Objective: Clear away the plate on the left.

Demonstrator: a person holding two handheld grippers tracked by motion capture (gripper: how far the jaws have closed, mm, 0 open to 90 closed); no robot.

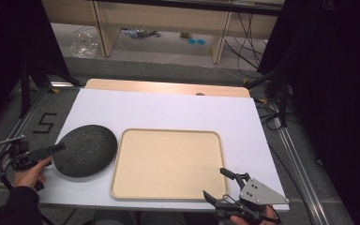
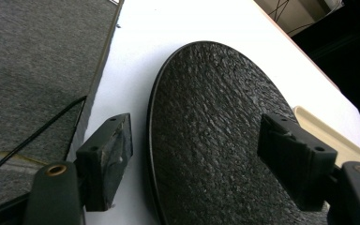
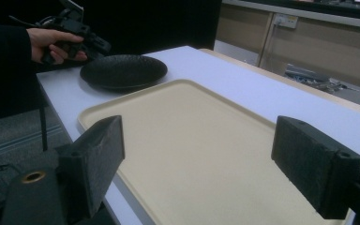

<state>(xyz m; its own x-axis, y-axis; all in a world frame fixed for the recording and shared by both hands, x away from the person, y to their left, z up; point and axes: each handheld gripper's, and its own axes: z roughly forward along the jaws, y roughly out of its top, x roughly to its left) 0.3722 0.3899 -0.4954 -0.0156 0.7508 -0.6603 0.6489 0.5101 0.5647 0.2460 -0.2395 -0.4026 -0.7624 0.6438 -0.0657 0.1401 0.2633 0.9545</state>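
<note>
- High view: dark round plate point(image 1: 85, 150) lies on the white tabletop point(image 1: 168, 110) near its left edge, just beside the left rim of the beige tray point(image 1: 168, 164); whether the two rims touch I cannot tell.
- High view: left gripper point(image 1: 56, 148) comes in from the tabletop's left edge, its visible jaw tip at the plate's left rim. Jaw spread not readable here. Plate is round, so no long axis; the approach is side-on, across the rim. Left hand point(image 1: 28, 176) is plainly the nearer one to the plate.
- High view: right gripper point(image 1: 218, 184) hangs at the tray's near right corner, jaws spread, nothing between them. Grey plate on top hides part of its body; bottom edge of the frame cuts off the hand.
- Left gripper view: jaws stand wide apart; one over the bare tabletop just outside the plate's rim, the other over the plate's textured face. Rim runs up between them. Not gripping yet, probably not touching either, though pad-to-rim contact is hard to judge from this angle. Plate's near edge is cut off at the bottom; a corner of the tray shows beyond.
- Right gripper view: jaws wide and empty, framing the bare tray floor. Plate sits beyond the tray's far corner, with the left hand and its gripper at the plate's far side; dim background there, jaw detail not resolvable.
</note>
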